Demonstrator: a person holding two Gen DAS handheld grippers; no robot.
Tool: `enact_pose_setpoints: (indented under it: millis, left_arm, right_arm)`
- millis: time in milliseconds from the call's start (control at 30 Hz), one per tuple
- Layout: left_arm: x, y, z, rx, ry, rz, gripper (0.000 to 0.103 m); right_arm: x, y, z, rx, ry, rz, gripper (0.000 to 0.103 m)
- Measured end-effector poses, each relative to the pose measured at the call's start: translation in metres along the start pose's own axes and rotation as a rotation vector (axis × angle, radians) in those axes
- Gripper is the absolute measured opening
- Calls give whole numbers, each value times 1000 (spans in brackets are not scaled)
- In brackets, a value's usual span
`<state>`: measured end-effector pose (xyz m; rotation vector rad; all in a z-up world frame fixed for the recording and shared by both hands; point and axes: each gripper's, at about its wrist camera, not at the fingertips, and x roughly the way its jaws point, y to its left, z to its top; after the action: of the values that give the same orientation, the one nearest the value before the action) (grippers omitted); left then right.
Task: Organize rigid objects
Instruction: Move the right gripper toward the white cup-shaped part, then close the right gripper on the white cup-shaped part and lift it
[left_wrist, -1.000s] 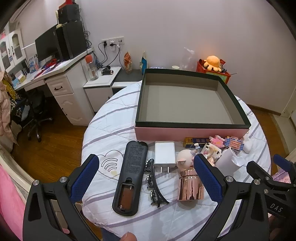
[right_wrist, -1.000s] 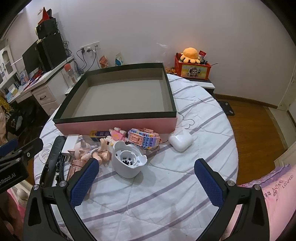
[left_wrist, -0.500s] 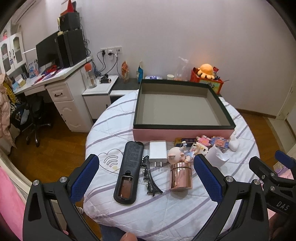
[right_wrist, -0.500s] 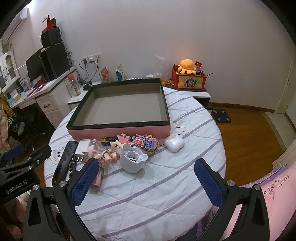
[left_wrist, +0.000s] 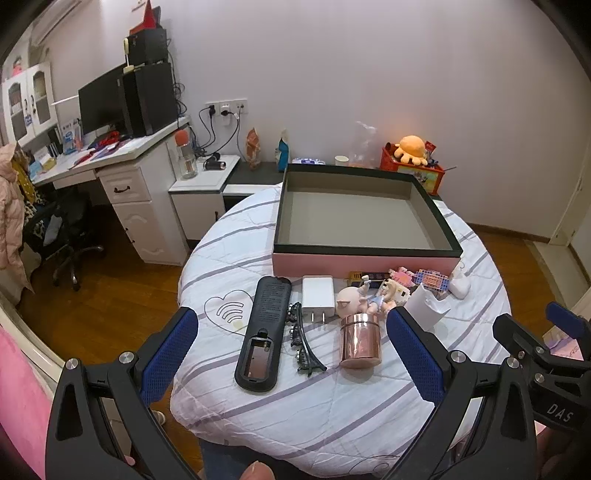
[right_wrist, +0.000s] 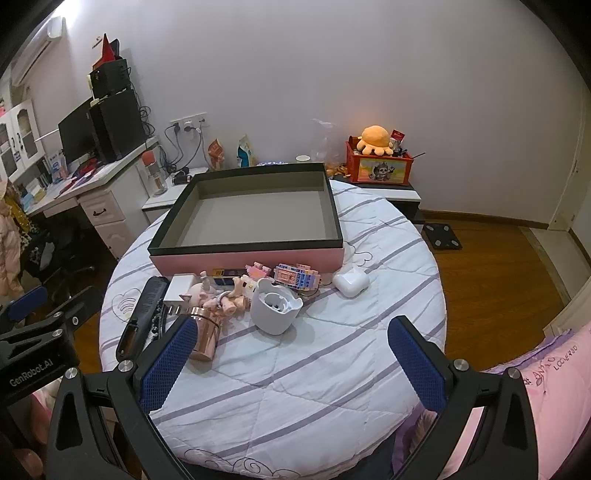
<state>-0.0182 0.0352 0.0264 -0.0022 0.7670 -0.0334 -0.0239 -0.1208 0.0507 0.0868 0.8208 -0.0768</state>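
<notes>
Blue-padded left tongs (left_wrist: 291, 354) and right tongs (right_wrist: 291, 363) hover spread wide, empty, above the surface (right_wrist: 295, 387); the right pad partly hides the copper tin (right_wrist: 205, 338).

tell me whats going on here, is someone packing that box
Not yet. A person holds two grippers, left and right, both open and empty above the near edge of the table. The box is empty. The remote, charger, copper tin, toys and white cup lie in front of it.

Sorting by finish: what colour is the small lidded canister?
Shiny rose-gold, copper-pink; the canister shows best in the left wrist view.
</notes>
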Motion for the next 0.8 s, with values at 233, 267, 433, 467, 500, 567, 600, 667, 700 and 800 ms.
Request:
enact_pose_setpoints:
  millis: [233,267,433,467,500,567,600,667,700,800]
  left_arm:
    - [1,1,-1,1,4,2,103]
    - [2,1,-1,0,11,2,103]
    - [15,2,-2,2,42,7,103]
    - [18,2,-2,1,51,6,103]
    - [23,2,-2,2,62,6,103]
    - [32,1,-2,6,77,7,103]
    - [37,1,-3,7,85,8,103]
    - [47,0,-2,7,101,6,103]
    - [53,-1,-2,8,112,5,103]
    - [68,-3,-2,15,131,4,103]
  right_arm:
    - [4,0,-1,10,11,-1,103]
    - [5,-1,-1,11,14,-2,103]
    - [20,-5,-2,20,35,-2,103]
    - [27,-5,-3,22,45,-1,103]
    - [33,-5,-4,23,58,-4,103]
    - [49,-7,-7,23,90,-5,103]
    - [58,-8,-8,26,106,-4,103]
    - [71,-8,-11,30,127,-1,103]
    - [80,-8,-11,29,137,1,103]
    - [100,-9,-12,28,164,2,103]
